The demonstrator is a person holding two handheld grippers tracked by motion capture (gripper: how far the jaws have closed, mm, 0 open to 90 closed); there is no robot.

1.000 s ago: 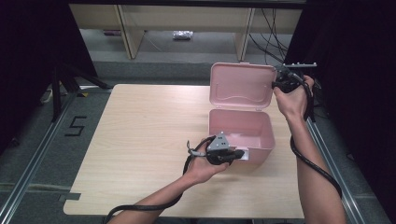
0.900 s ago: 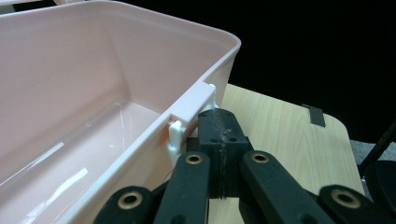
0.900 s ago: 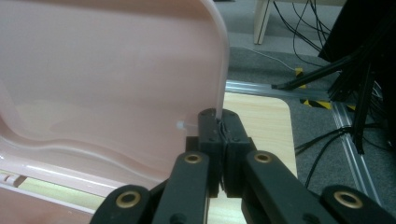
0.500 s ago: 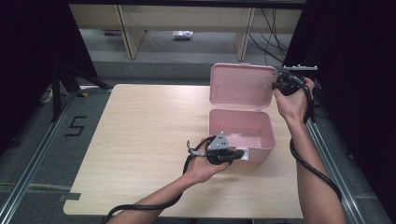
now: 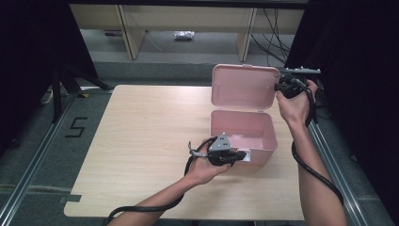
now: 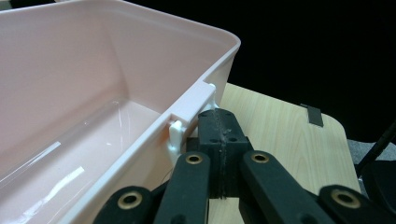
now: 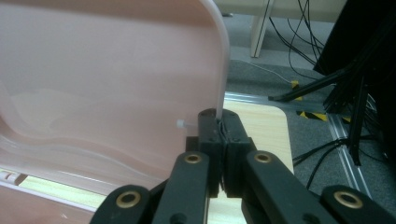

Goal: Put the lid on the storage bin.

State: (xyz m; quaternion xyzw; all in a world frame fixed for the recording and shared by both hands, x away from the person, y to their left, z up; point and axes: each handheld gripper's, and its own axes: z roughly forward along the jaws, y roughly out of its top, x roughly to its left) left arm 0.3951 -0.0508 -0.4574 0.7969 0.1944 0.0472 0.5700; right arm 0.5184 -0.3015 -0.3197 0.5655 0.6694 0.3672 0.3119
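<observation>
A pink plastic box (image 5: 263,137) stands open on the right part of the wooden table (image 5: 141,132), its lid (image 5: 242,87) raised upright at the back. My right gripper (image 5: 278,87) is shut on the lid's right edge; in the right gripper view the thin rim of the lid (image 7: 107,70) runs down between the pads of the gripper (image 7: 219,122). My left gripper (image 5: 242,156) lies level against the box's front wall. Its jaws (image 6: 219,133) are shut, tips tucked under the rim beside the white latch catch (image 6: 177,135). The box (image 6: 93,84) looks empty inside.
Metal rails run along both long sides of the table. A floor mark "5" (image 5: 75,127) sits at the left, a stand's legs (image 5: 66,80) beyond it. Shelf legs and cables (image 5: 275,28) are behind the table, dark curtains at both sides.
</observation>
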